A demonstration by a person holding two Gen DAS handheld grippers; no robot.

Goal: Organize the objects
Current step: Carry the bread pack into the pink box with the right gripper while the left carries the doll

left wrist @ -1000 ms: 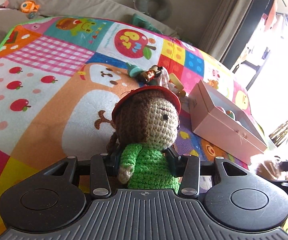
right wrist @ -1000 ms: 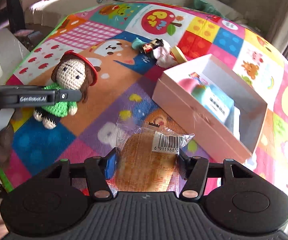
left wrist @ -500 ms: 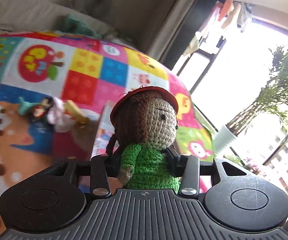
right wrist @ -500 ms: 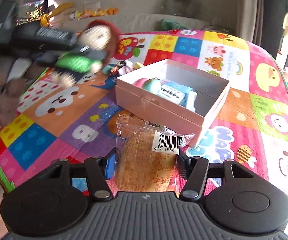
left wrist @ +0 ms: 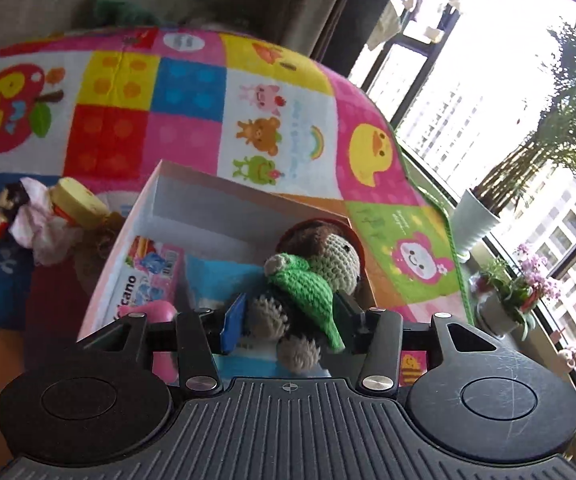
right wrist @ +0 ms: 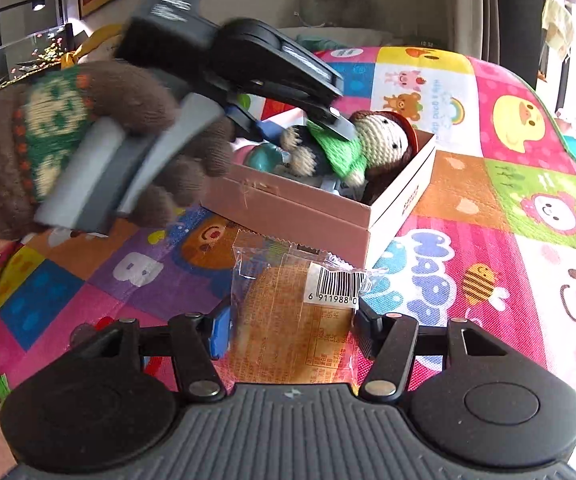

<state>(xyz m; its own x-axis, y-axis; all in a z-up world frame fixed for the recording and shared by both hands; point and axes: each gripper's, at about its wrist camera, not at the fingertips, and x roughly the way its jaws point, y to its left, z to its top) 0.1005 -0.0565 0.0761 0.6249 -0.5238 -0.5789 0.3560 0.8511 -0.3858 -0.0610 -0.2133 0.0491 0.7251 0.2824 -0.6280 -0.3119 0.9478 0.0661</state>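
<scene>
The left hand-held gripper (left wrist: 288, 316) is opening, the doll (left wrist: 312, 276) between its jaws, lying in the pink box (right wrist: 312, 208) at twelve o'clock. The right hand-held gripper (right wrist: 292, 324) grips a snack packet (right wrist: 292, 312).

A crocheted doll (left wrist: 320, 276) with brown hair, red hat and green top is seen tipped on its side inside the open pink box (right wrist: 288, 204), over a pink packet (left wrist: 148, 276) and blue items. A clear-wrapped orange snack (right wrist: 288, 312) with barcode label is seen upright, just before the box.
</scene>
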